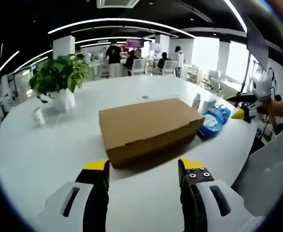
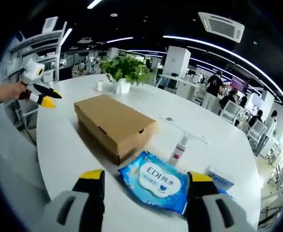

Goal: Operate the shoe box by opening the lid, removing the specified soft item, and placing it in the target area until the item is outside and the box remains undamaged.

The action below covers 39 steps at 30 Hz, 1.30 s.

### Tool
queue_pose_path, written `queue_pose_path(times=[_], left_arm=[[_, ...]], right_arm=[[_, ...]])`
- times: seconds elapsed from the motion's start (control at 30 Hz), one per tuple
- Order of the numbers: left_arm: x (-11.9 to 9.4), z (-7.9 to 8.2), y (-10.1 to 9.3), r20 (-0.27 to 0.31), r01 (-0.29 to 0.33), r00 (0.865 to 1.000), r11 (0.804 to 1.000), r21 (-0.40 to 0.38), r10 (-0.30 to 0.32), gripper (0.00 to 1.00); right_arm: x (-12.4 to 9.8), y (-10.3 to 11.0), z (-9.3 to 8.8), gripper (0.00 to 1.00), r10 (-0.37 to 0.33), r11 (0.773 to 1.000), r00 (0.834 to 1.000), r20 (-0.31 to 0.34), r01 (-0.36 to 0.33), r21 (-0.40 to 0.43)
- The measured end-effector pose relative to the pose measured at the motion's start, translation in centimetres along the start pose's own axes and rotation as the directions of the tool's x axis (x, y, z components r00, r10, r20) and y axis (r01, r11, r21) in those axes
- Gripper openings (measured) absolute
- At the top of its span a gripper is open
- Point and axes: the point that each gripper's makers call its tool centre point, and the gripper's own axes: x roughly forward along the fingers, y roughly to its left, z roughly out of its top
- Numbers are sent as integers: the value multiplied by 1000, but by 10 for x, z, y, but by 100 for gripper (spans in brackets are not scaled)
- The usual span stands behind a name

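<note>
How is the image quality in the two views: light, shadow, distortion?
Left gripper view: fisheye bends the ceiling lights; bright windows at right; soft shadow under the shoe box. Right gripper view: even light, the blue wipes pack readable, edges curved and darker.

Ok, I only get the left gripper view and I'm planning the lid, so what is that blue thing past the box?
Observer: A flat blue packet printed "EDI", lying on the table by the box's near corner.
Operator: Is the right tool on it?
Observer: The right tool is open, and the packet shows between its jaws. I cannot tell whether they touch.
Operator: Is the lid lifted on that side of the box?
Observer: No, the lid lies shut along the long side and the end facing the right tool.
</note>
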Motion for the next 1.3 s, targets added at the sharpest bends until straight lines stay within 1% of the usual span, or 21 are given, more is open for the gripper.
queue_pose_path(times=[0.03,0.07,0.1,0.17,0.27,0.33,0.43,0.5,0.57,0.67,0.73,0.83,0.93,1.0,1.03,1.1,1.2,1.3], left_arm=[[-3,1,-4,8,4,1000,1000,-5,-4,61],[-5,3,-6,15,8,1000,1000,-8,-7,62],[-7,4,-9,22,9,1000,1000,-10,-9,63],[-13,7,-14,34,10,999,1000,-13,-10,65],[-20,11,-22,54,18,998,1000,-10,-17,69],[-23,13,-25,65,17,998,1000,-8,-16,72],[-28,15,-31,94,19,995,1000,-21,-17,81],[-31,14,-35,100,19,995,1000,-18,-17,85],[-35,12,-40,104,20,994,1000,-15,-19,89],[-42,9,-49,118,36,992,999,-27,-32,93],[-47,7,-54,123,40,992,999,-29,-36,94],[-50,4,-58,124,35,992,999,-11,-33,100],[-54,2,-61,121,32,992,999,13,-34,100],[-57,5,-61,128,34,991,999,8,-34,100],[-59,7,-62,135,35,990,999,1,-34,100],[-60,6,-61,131,29,991,1000,2,-28,100],[-62,5,-60,133,19,991,1000,5,-20,100],[-63,6,-57,135,5,991,1000,5,-6,100]], right_arm=[[-6,-2,-4,68,-3,1000,1000,-9,3,6],[-10,-5,-7,68,-12,999,1000,-8,12,38],[-16,-9,-11,71,-23,996,1000,-12,24,80],[-24,-14,-18,75,-39,993,999,-27,42,108],[-39,-23,-30,78,-65,994,997,-42,68,88],[-46,-26,-37,82,-69,992,997,-46,73,100],[-59,-25,-43,88,-71,986,997,-42,76,147],[-66,-24,-45,92,-78,986,996,-40,83,147],[-77,-24,-47,94,-92,985,995,-37,96,145],[-93,-22,-50,97,-105,980,994,-26,108,168],[-101,-20,-51,98,-111,977,994,-21,113,180],[-112,-16,-56,99,-125,978,992,-9,125,169],[-119,-10,-59,99,-127,973,992,-4,126,193],[-123,-8,-58,96,-132,969,991,7,127,210],[-125,-7,-57,97,-138,967,990,17,131,219],[-127,-7,-56,98,-146,964,989,27,136,230],[-127,-5,-54,99,-151,957,988,36,137,254],[-125,-1,-56,99,-145,960,989,28,134,245]])
